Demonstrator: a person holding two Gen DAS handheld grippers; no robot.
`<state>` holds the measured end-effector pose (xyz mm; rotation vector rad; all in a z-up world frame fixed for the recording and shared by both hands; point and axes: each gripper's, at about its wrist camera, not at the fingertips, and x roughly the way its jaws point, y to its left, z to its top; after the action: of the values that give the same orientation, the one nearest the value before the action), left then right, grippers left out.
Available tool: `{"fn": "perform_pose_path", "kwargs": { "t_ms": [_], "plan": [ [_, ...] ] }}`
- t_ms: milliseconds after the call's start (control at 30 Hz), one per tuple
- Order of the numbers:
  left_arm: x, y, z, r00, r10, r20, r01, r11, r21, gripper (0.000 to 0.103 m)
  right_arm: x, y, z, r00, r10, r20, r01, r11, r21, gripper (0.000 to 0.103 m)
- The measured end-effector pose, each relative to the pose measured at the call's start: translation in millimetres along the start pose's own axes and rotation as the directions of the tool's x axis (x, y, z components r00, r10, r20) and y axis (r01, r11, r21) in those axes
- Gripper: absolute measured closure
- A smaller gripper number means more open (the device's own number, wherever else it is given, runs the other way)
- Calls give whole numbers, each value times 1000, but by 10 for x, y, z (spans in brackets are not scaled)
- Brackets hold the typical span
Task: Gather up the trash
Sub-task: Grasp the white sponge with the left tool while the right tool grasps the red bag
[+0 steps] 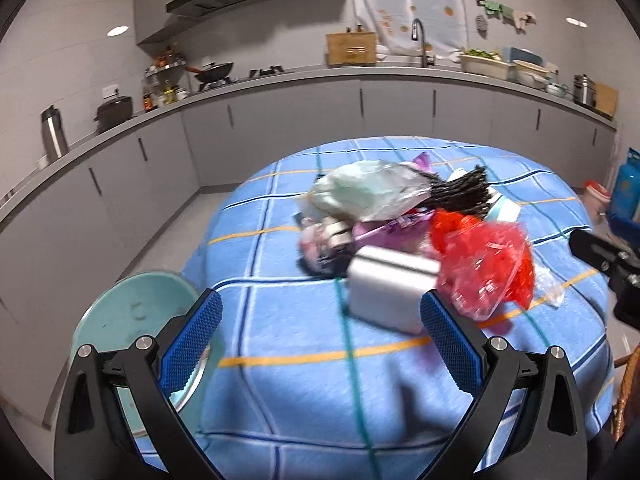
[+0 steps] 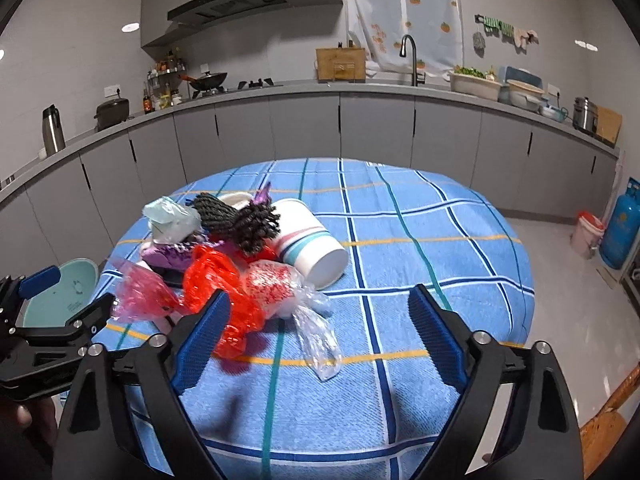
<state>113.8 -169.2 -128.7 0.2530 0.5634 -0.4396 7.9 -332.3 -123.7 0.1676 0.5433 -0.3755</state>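
A heap of trash lies on the round table with the blue checked cloth (image 1: 288, 320) (image 2: 440, 240). It holds a red plastic bag (image 1: 486, 264) (image 2: 216, 276), a pale green bag (image 1: 360, 192) (image 2: 170, 218), purple wrappers (image 1: 396, 232) (image 2: 168, 256), a dark yarn bundle (image 1: 460, 192) (image 2: 240, 220), a tipped striped paper cup (image 2: 312, 244) and a clear bag (image 2: 316, 332). A blurred white box (image 1: 388, 288) lies nearest my left gripper (image 1: 320, 320), which is open and empty. My right gripper (image 2: 320, 320) is open and empty, just short of the heap.
A teal stool (image 1: 132, 312) (image 2: 60, 296) stands left of the table. Grey kitchen cabinets (image 2: 304, 128) run along the back. A blue gas cylinder (image 2: 620, 224) and a white bucket (image 2: 586, 234) stand on the floor at the right. A wooden chair (image 2: 604, 428) is at the lower right.
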Motion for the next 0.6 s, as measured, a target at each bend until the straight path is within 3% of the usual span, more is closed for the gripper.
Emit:
{"fn": "perform_pose_path", "kwargs": {
  "t_ms": [333, 400, 467, 600],
  "plan": [
    [379, -211, 63, 995, -87, -42, 88, 995, 41, 7, 35, -122, -10, 1000, -2, -7, 3, 1000, 25, 16],
    [415, -224, 79, 994, -106, -40, 108, 993, 47, 20, 40, -142, -10, 1000, -5, -9, 6, 1000, 27, 16],
    [456, -220, 83, 987, -147, -59, 149, 988, 38, 47, 34, -165, -11, 1000, -8, -8, 9, 999, 33, 16],
    [440, -201, 104, 981, -184, -59, 186, 982, 31, 54, 30, -146, -4, 1000, -10, -3, 10, 999, 33, 16]
  ]
}}
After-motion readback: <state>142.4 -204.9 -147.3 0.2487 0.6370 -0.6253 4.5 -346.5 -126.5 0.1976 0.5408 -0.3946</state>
